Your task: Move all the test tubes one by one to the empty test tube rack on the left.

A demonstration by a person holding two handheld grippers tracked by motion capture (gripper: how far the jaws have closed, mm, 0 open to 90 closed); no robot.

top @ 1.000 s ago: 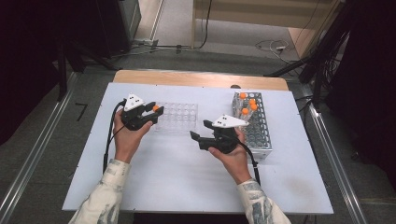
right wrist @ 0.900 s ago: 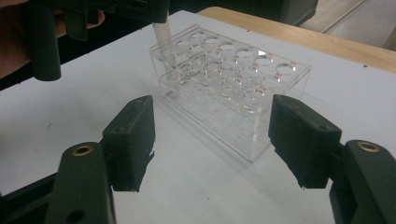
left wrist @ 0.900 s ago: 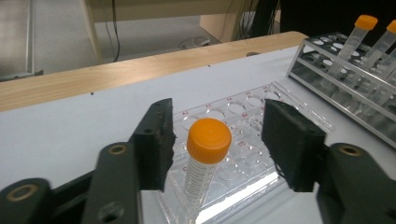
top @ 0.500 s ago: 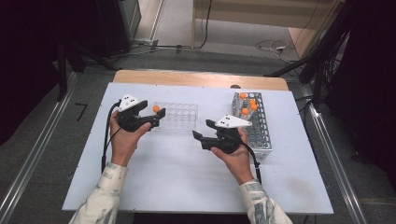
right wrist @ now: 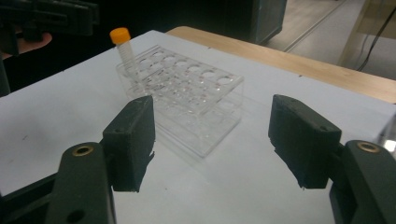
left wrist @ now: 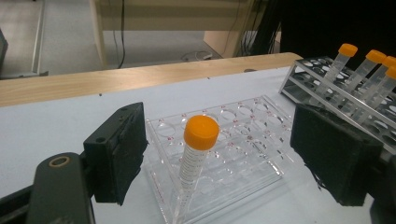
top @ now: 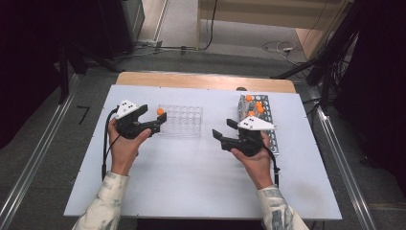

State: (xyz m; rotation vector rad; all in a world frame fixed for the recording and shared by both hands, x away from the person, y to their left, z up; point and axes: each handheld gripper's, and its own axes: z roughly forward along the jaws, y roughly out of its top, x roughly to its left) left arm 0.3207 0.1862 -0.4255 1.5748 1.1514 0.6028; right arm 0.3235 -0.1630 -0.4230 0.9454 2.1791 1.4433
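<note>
High view shows me a white table (top: 191, 182) on grey floor. An orange-capped tube (left wrist: 195, 158) stands tilted in the clear rack (left wrist: 224, 163), between my left gripper (left wrist: 217, 158), whose jaws have just been opening; my right gripper (right wrist: 212, 140) gapes empty.

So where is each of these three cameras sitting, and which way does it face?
High view: above the person's side, facing down at the table; forearms, both grippers.
Left gripper view: rides the left gripper, open around the orange-capped tube in the clear rack.
Right gripper view: rides the open right gripper.
All share rack and tube.
</note>
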